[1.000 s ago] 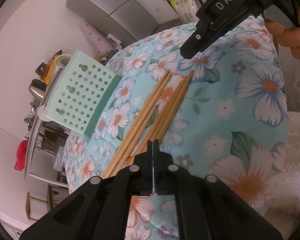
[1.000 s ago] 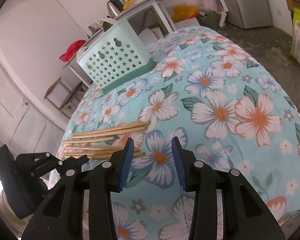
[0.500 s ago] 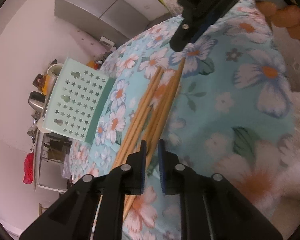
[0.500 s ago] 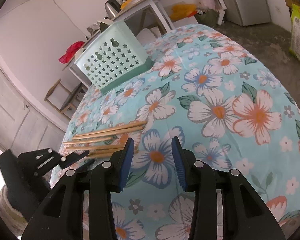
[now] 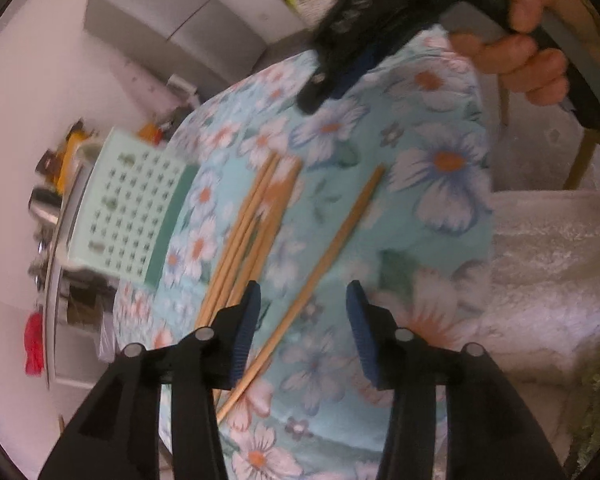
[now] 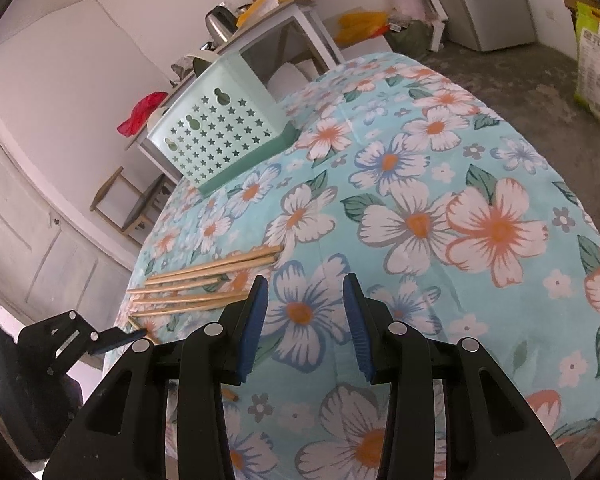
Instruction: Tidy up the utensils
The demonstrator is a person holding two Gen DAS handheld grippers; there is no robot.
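Left gripper (image 5: 300, 320): its jaws have just been opening and now stand apart; one chopstick (image 5: 324, 264) lies on the cloth between them, nearer the left pad, and neither pad presses on it.
Right gripper (image 6: 305, 320): jaws parted, nothing between them but the flowered tablecloth (image 6: 440, 208); a hand (image 5: 520, 56) holds its handle in the left wrist view.
Chopsticks (image 6: 208, 284): a loose bundle lies side by side on the cloth near the table's left edge, just beside the left gripper; the single chopstick sits apart from the bundle, angled away from it.
Basket (image 6: 220, 136): pale green with star-shaped holes, standing at the far left edge of the table, well apart from the chopsticks.
Open room: the stretch of cloth between chopsticks and basket is bare, as is the wide right half of the table.
Edges: the cloth drops off close behind the chopstick ends.
Writing: a green and white bag (image 6: 596, 76) on the floor carries print too small to read.
Far: a grey cabinet (image 6: 496, 4) against the wall.
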